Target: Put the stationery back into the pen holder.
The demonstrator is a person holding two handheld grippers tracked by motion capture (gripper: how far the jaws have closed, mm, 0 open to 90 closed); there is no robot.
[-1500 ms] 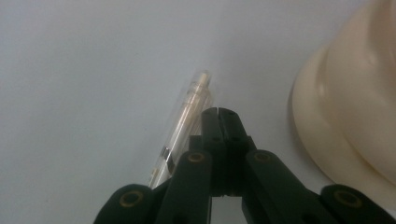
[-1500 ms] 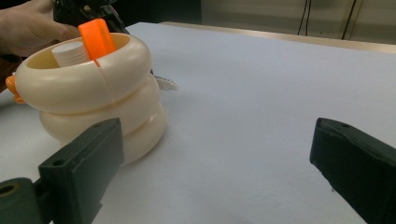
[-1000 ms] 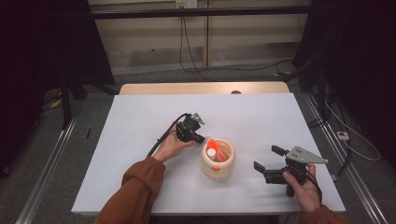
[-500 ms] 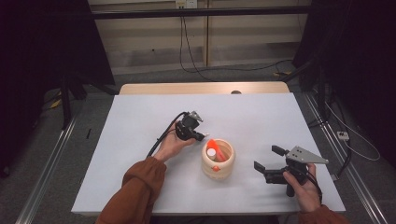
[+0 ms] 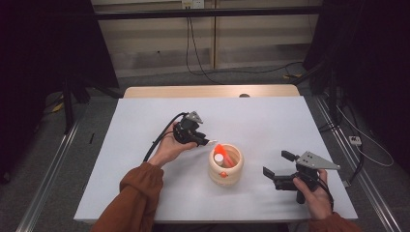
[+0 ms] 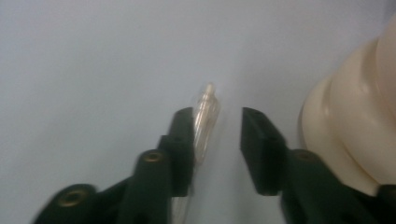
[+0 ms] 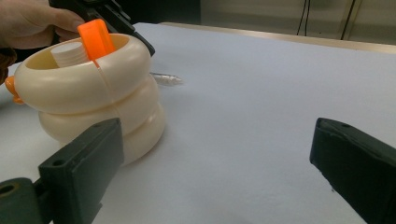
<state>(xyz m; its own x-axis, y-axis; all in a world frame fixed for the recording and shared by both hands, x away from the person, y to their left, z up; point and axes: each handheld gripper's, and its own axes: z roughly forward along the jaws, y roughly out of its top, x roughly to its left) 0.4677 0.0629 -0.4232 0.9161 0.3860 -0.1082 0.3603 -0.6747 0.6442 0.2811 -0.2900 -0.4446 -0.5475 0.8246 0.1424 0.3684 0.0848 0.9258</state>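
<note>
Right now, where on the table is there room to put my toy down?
The white table is bare along its far side, behind the cream holder, and between the holder and the right claw. The near-left corner is free too. It is crowded between the left claw and the holder, where a small clear pen lies.

No legible text, label, brand, number or sign anywhere. Blank white tabletop (image 5: 145, 145). Plain cream ribbed pot (image 5: 226, 166), unmarked. Orange piece (image 5: 223, 155) inside it, unmarked. Clear pen-like tube (image 6: 205, 116), no readable print.
</note>
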